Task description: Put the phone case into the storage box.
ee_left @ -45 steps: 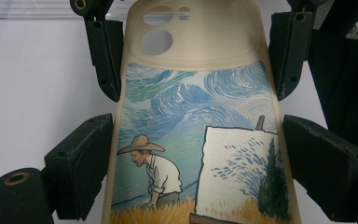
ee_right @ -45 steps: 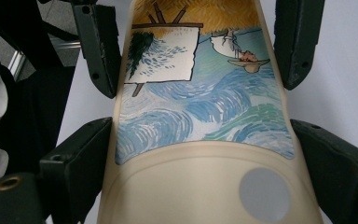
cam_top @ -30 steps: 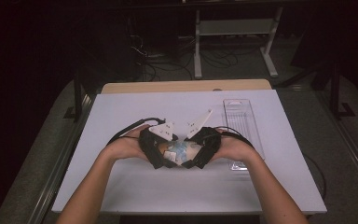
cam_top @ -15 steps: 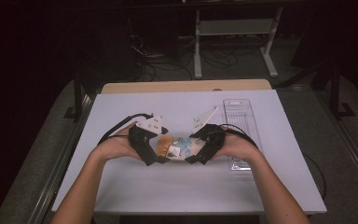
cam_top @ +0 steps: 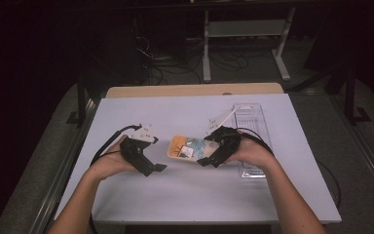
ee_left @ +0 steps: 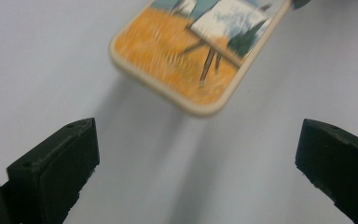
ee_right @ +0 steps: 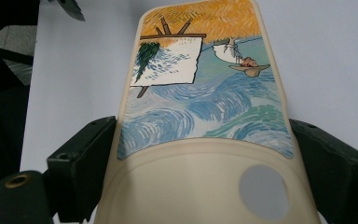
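Left of centre in the high view, the left gripper [cam_top: 159, 167] hangs with jaws spread — empty. At centre, the phone case [cam_top: 190, 147] is clamped by the right gripper [cam_top: 205, 159] just above the table [cam_top: 185, 195]. Likely mid-handover; next, the left must close on the case's free end.

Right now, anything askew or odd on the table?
Nothing damaged. The phone case hangs above the table, clamped at one end by the right claw; the left claw is open beside it.
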